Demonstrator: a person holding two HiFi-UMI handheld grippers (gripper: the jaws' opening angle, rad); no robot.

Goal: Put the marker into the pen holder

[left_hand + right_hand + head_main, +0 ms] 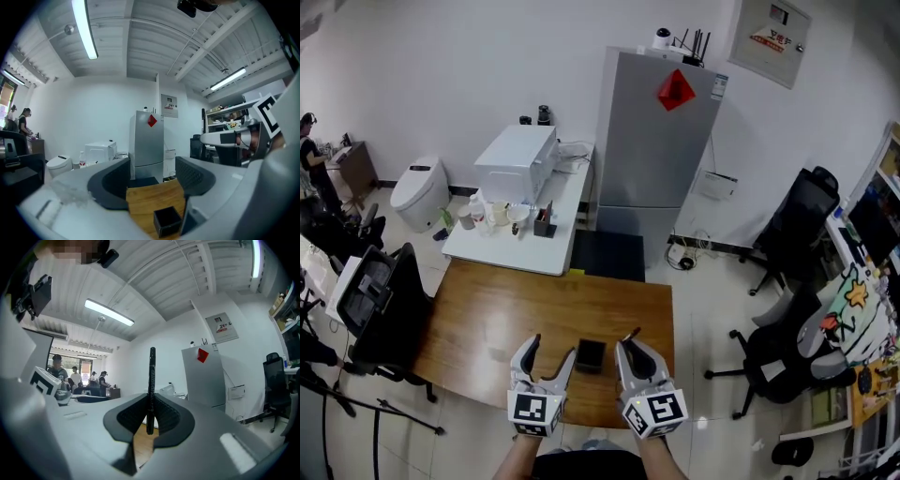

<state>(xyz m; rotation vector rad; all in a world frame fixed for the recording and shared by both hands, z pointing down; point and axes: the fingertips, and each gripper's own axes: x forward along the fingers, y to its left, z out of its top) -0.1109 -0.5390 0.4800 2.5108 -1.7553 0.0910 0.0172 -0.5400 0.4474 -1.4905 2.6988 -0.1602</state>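
Observation:
A black square pen holder point(591, 354) stands on the wooden table point(487, 319) near its front edge, between my two grippers. My left gripper point(553, 347) hovers just left of it, open, with nothing between its jaws. In the left gripper view the pen holder point(167, 221) lies low and slightly right of the left gripper point(154, 180), its top open. My right gripper point(628, 344) is just right of the holder, raised, and shut on a black marker point(151, 385). The marker stands upright between the pads, most of it sticking out above the right gripper point(150, 420).
A white table point(520, 239) with a white appliance, cups and bottles stands behind the wooden one. A grey fridge point(661, 141) is at the back. Black office chairs point(778, 356) stand to the right, and a black chair point(384, 300) sits at the table's left end.

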